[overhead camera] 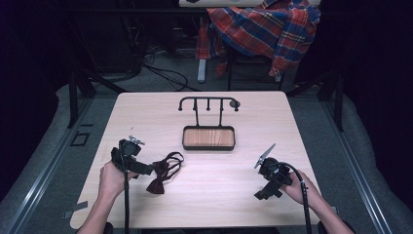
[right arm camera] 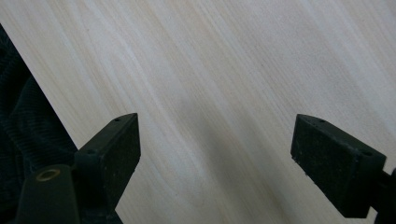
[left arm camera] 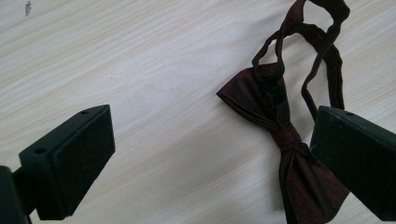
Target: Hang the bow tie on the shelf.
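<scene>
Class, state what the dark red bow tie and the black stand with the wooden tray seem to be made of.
Dark red bow tie: probably woven fabric with a satin sheen, judging by its soft folds. Black stand with the wooden tray: seemingly matte black metal rods; the tray floor shows reddish wood grain.

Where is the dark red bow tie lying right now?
In the high view, the dark red bow tie lies on the table's left half, beside the open left gripper, in front of the black hook stand.

Bare table is seen between the left gripper and right gripper. The near-left patch is taken up by the bow tie, its strap looped toward the stand. Mid-table toward the far edge is blocked by the stand's tray and upright hook bar; open lanes are left either side.
</scene>
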Demonstrator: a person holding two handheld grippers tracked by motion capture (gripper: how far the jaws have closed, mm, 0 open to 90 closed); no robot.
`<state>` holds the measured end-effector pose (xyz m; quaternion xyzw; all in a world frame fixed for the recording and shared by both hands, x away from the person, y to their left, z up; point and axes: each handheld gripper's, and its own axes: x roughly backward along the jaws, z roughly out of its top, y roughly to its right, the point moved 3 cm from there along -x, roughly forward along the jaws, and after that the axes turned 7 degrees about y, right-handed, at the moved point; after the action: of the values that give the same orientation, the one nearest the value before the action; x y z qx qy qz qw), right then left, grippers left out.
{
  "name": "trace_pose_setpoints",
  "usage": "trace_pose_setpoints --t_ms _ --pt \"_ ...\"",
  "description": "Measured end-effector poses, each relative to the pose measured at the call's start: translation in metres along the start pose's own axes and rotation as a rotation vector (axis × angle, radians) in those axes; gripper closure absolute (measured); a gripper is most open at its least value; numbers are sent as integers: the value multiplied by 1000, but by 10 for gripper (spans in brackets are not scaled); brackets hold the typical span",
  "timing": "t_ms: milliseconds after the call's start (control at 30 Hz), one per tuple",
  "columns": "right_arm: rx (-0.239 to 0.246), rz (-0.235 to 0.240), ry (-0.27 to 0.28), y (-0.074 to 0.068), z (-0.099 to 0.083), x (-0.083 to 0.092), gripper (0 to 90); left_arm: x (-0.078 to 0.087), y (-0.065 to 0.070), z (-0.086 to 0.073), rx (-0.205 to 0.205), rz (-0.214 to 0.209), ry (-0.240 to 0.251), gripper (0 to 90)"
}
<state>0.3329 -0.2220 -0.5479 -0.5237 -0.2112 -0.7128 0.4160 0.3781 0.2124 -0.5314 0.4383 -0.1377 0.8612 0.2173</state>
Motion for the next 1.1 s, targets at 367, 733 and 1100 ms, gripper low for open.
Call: trace_pose_setpoints --t_ms 367,733,1100 --pt "9 4 -9 0 0 -1 158 -14 1 11 -14 -28 -2 2" --pt "-1 12 -17 -1 1 -3 158 -21 4 20 -26 -56 25 0" --pt "10 2 -38 1 1 -2 158 -43 14 36 -84 -68 -12 57"
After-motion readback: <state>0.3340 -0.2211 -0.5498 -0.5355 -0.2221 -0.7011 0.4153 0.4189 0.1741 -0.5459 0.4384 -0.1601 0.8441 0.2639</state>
